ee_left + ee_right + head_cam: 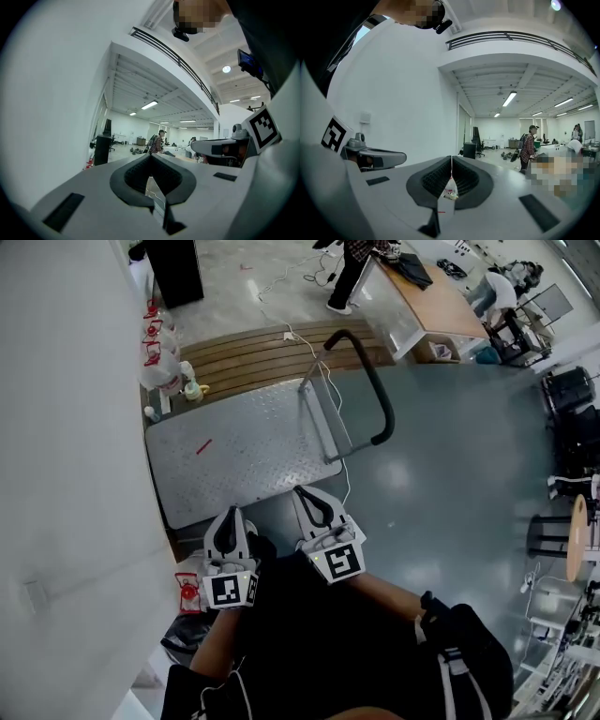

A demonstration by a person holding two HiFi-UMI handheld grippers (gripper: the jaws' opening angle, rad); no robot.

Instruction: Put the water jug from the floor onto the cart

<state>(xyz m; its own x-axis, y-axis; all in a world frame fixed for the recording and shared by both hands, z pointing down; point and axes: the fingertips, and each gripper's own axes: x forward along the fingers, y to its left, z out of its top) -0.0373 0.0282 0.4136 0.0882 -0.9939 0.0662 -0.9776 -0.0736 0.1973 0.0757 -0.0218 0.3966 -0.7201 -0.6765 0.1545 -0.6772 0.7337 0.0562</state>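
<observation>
Left gripper (229, 521) (151, 155): jaws shut, pads met at the tips, nothing caught between them. Held low at the near edge of the cart and pointed about level.

Red-labelled container (187, 592): sat on the floor just left of the left gripper, close to the wall. Too hidden to call it a jug.

Water jugs (161, 360) (450, 191): clear, with red labels. Stood bunched on the floor against the white wall (66, 427), just off the cart's far left corner. Glimpsed small and far off beyond the right gripper's jaws.

Cart (244, 451): grey tread-plate deck, lying ahead of both grippers. Carried one short red mark (203, 446).

Wooden slats (253, 351): lay on the floor beyond the cart's far edge.

Right gripper (305, 495) (451, 159): jaws closed to a thin line and empty. Held just beside the left gripper without touching it, over the deck's near edge at the handle end.

Cart handle (367, 381): black bar on grey uprights, at the deck's right end.

White cable (330, 404): trailed from the slats, past the handle, down onto the grey floor.

Desk (433, 302): wooden top, well beyond the cart to the right.

Person (352, 273): stood at the desk's left end, well apart from the cart.
</observation>
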